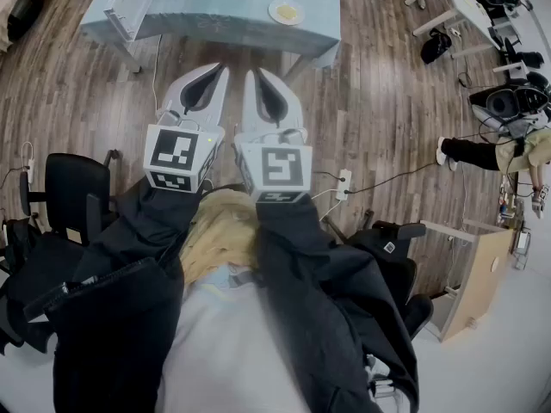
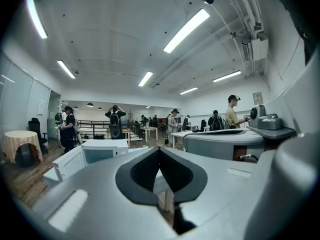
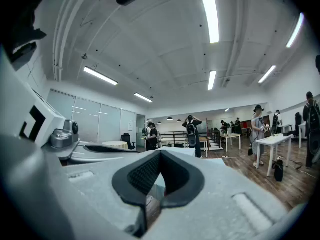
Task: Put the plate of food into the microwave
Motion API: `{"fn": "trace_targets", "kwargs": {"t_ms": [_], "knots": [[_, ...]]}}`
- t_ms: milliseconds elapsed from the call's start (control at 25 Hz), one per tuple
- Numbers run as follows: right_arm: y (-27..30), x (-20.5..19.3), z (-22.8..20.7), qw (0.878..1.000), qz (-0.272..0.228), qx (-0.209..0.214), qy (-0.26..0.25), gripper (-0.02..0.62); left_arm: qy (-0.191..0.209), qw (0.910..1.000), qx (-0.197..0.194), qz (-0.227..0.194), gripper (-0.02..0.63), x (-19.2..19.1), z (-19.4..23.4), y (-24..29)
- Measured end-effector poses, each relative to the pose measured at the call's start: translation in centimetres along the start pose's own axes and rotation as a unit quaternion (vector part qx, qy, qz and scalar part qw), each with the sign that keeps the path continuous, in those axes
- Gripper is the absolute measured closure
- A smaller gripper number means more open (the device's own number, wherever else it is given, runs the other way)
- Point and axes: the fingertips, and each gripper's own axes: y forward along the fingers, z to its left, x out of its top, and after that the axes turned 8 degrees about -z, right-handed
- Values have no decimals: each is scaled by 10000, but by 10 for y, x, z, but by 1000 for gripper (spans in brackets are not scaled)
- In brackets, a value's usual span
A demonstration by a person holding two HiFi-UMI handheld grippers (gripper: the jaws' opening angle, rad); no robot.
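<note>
- Nothing has been picked up yet, so I would call this the approach: the person stands back from the worktop (image 1: 232, 20) with both tools held out side by side over the wooden floor (image 1: 379, 101).
- The left gripper (image 1: 217, 74) has its jaws pressed together, with nothing between them.
- The right gripper (image 1: 258, 77) is the same, its jaws closed tip to tip and empty.
- The plate of food (image 1: 286, 11) sits on the pale blue worktop, towards its right end. It is well apart from both sets of jaws, ahead of them and a little to the right of the right gripper.
- The microwave (image 2: 102, 151) stands further left on the same worktop, and its door (image 2: 67, 163) hangs open towards the room.
- The next move, as I see it, is to step in and open one set of jaws.
  - Those jaws would need to come in low at the plate's rim, since a flat plate offers little else to grip.
  - The right gripper looks the nearer one for that.
- After that, the plate would have to travel left, kept level, to the open microwave.
</note>
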Motion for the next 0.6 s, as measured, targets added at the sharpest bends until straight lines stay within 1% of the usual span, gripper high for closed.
{"fn": "trace_targets", "kwargs": {"t_ms": [120,400,600], "knots": [[-2,-1,-2,10000,2,-24,27,604,-11,10000,-63,8,611,-5,-3,-1],[-12,-7,-10,9999,51,-73,85,601,-51,9999,-74,78,611,-13,-14,0],[-27,-10,-21,9999,96,-108,90,601,-93,9997,-150,147,611,-20,-37,2]]}}
